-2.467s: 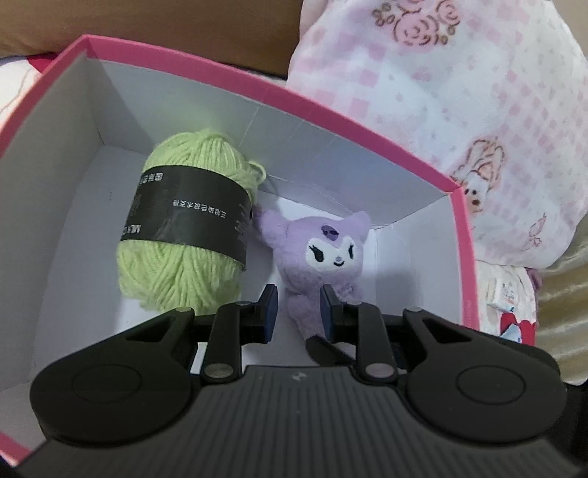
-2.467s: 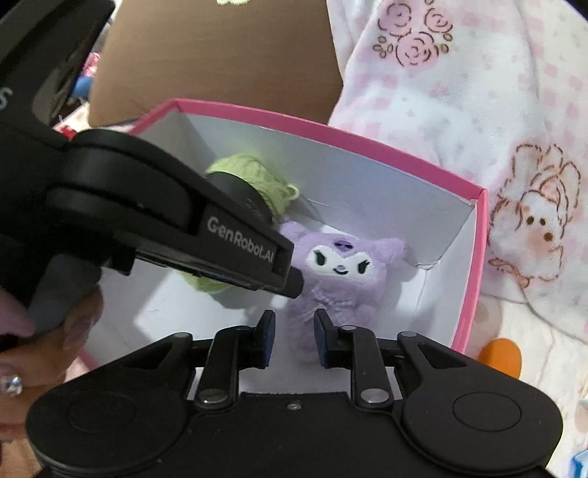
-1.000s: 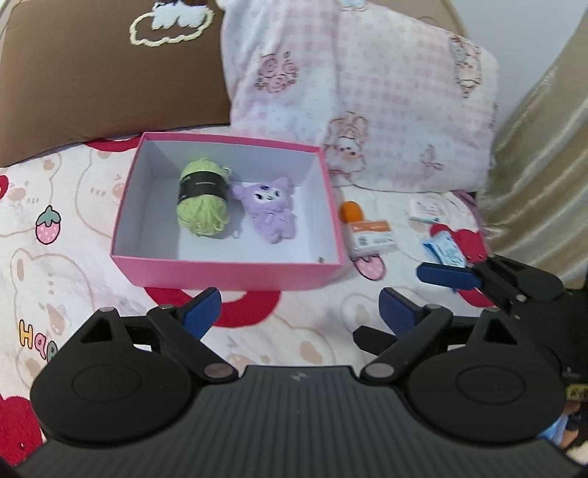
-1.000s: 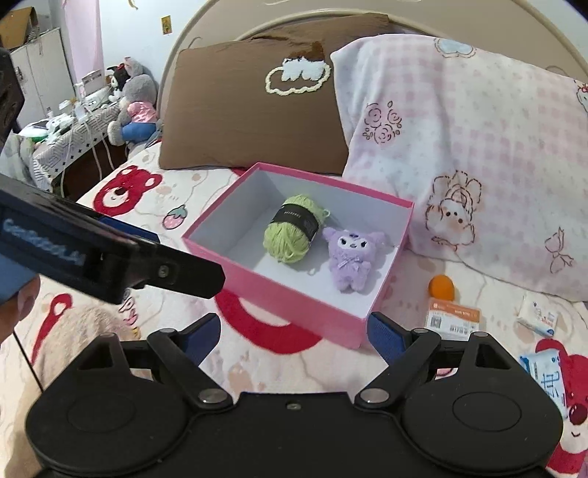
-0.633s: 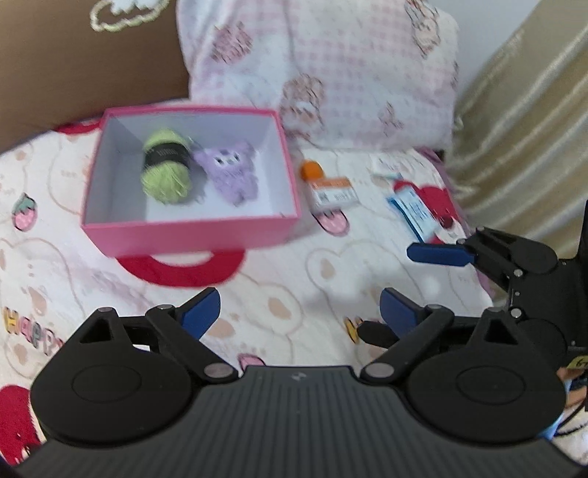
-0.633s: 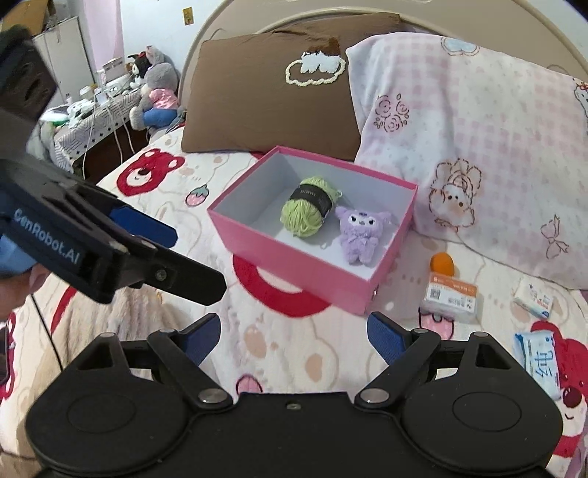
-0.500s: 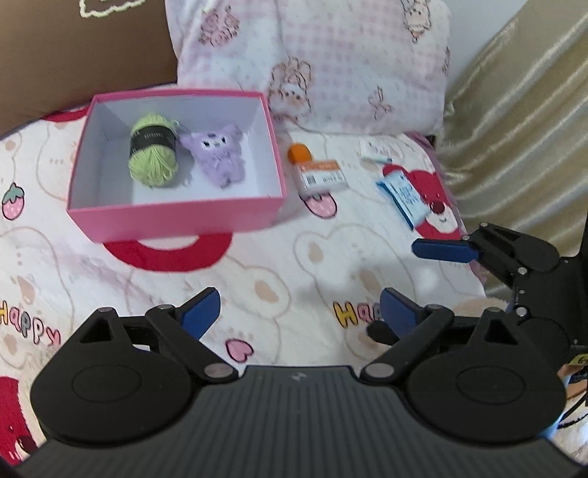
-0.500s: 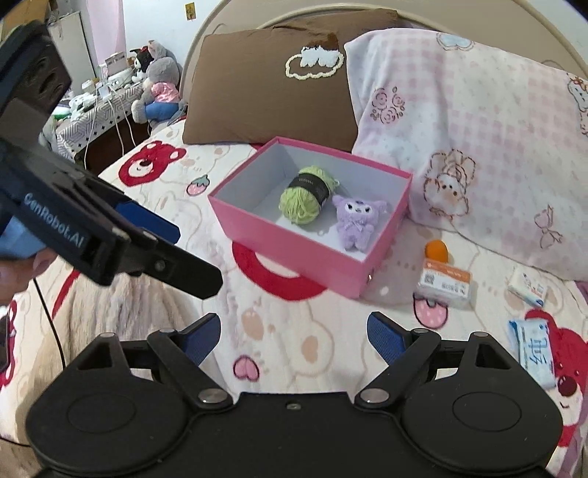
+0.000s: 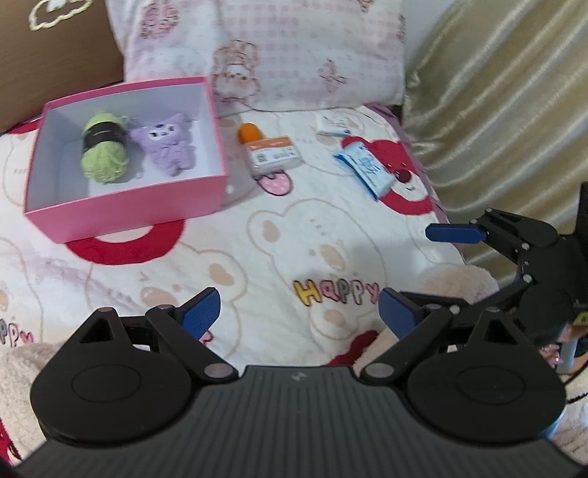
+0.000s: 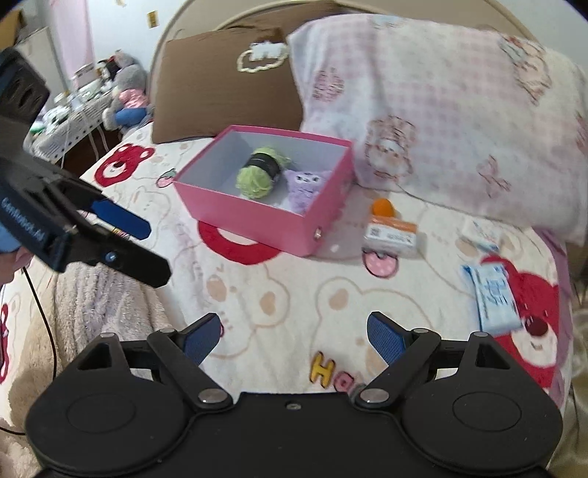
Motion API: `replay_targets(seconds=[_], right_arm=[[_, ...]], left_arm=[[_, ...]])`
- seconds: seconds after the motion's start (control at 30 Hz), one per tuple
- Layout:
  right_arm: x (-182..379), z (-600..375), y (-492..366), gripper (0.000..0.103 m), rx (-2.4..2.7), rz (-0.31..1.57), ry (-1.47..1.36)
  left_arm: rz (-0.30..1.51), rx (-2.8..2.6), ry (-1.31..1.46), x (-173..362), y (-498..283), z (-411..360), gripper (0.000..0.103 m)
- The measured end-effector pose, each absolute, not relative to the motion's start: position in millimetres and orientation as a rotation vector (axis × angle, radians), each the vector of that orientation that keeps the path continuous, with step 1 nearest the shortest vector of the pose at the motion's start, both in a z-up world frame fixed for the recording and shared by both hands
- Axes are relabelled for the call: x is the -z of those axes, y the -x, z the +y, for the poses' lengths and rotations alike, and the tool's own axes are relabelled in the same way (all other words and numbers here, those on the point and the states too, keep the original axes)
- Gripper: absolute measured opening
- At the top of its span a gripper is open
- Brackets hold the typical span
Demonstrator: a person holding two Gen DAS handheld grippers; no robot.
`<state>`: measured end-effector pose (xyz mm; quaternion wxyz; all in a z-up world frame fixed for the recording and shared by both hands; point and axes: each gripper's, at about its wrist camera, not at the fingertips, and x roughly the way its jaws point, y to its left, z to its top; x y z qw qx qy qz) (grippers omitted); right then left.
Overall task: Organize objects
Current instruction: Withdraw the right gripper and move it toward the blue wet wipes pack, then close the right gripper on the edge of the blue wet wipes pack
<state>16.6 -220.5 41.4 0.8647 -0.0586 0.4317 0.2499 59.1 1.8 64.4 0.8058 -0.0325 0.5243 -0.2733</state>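
From the left wrist we look steeply down over open tongs at the bed, the box far to upper left. From the right wrist we look over its own tongs, further left. We share box, bed and pillow.

A bed is seen, covered w/ a cream blanket printed w/ bears, red shapes & the word "HAPPY". At the upper left of the left wrist view a brown pillow is propped; a pink checked pillow is set beside it. A rounded headboard is seen behind both in the right wrist view. Gold striped curtains are hung at the right of the left wrist view. At the far left of the right wrist view a cluttered side table & plush toys are seen against a pale wall. Even indoor light is given.
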Motion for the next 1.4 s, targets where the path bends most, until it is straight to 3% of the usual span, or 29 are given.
replay_targets(seconds=[0.63,1.0,1.4], right_arm=[[-20.2,-318.3,-32.5,0.090,-0.277,0.941,-0.257],[-6.7,-355.3,-59.6,0.090,-0.148,0.914,-0.454],[31.3,-399.1,-123.5,0.090,-0.022,0.939,-0.729]], left_arm=[[1.032,0.657,0.037,-65.9,-79.7,-76.5,0.091],[0.877,0.715,0.062,-56.0,-91.1,-115.1,0.091],[0.835,0.692,0.092,-22.1,-149.6,-149.1,0.089]])
